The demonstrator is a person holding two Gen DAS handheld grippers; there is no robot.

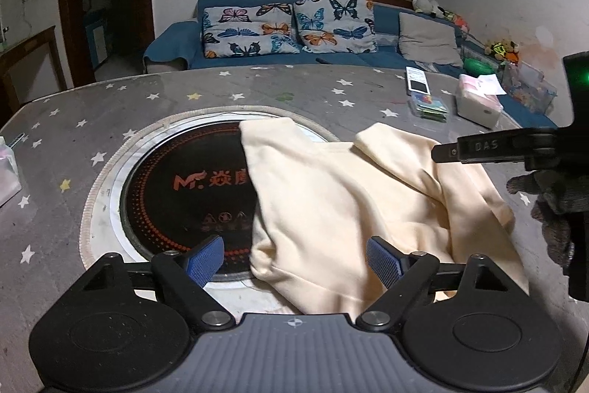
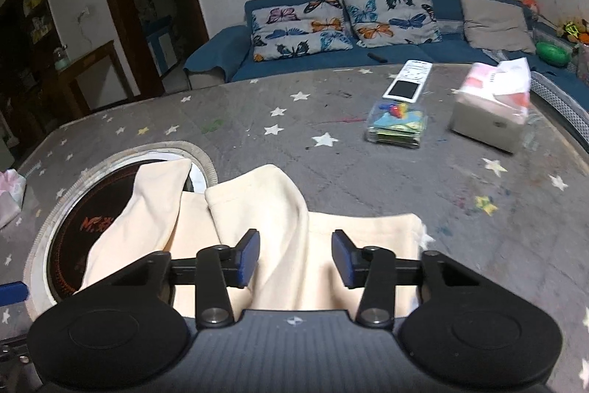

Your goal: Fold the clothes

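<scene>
Left tool (image 1: 294, 258) wide, empty | right tool (image 2: 296, 255) narrower, unclamped | soft cream garment (image 1: 342, 194) rumpled

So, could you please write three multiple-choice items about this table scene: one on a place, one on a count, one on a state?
1. Where does the cream garment partly lie?
A. On the sofa
B. Over the round black cooktop
C. On the floor

2. How many butterfly cushions are on the blue sofa?
A. One
B. Two
C. Four

3. How do the right tongs stand?
A. Open above the garment
C. Clamped on the white remote
B. Clamped on the tissue pack

Answers:
1 B, cloth covers the right side of the cooktop set in the table.
2 B, two printed cushions sit side by side.
3 A, a gap shows between the blue pads.
</scene>
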